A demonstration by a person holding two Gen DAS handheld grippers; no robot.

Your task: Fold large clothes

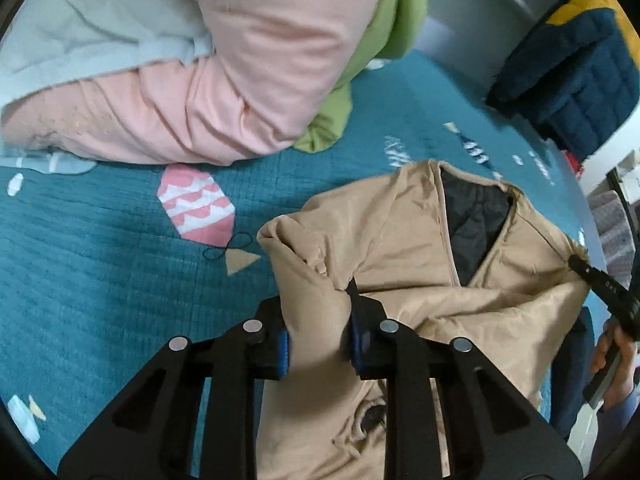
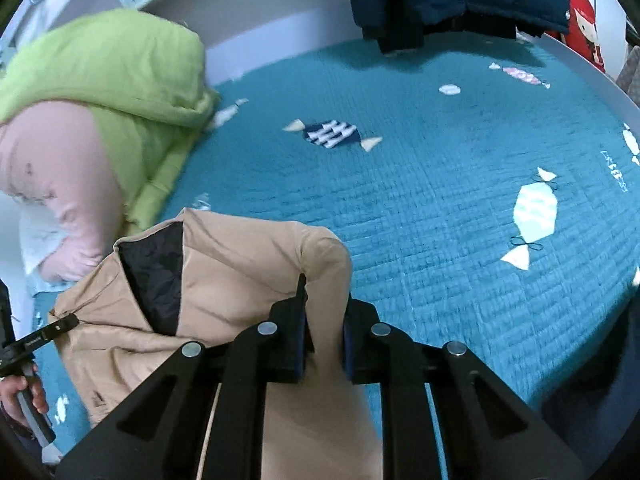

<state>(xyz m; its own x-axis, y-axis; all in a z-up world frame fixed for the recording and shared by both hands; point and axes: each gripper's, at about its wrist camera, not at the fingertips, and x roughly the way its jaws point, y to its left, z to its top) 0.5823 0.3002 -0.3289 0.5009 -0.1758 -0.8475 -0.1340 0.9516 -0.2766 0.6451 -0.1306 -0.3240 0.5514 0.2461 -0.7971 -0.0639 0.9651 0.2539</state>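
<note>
A tan jacket [image 1: 404,240] with a black quilted lining [image 1: 472,220] is held up over the teal bedspread [image 1: 100,264]. My left gripper [image 1: 320,312] is shut on the jacket's left shoulder. My right gripper [image 2: 324,308] is shut on the other shoulder of the tan jacket [image 2: 224,272]. In the left wrist view, the right gripper's finger [image 1: 600,284] shows at the jacket's far edge. In the right wrist view, the left gripper's tip [image 2: 52,330] pinches the jacket's left edge.
A pile of pink [image 1: 224,80], lime green [image 2: 120,92] and pale blue [image 1: 80,36] clothes lies at the bed's far left. A navy quilted jacket [image 1: 572,80] hangs at the far end. White bed frame [image 2: 260,24] borders the bedspread [image 2: 440,184].
</note>
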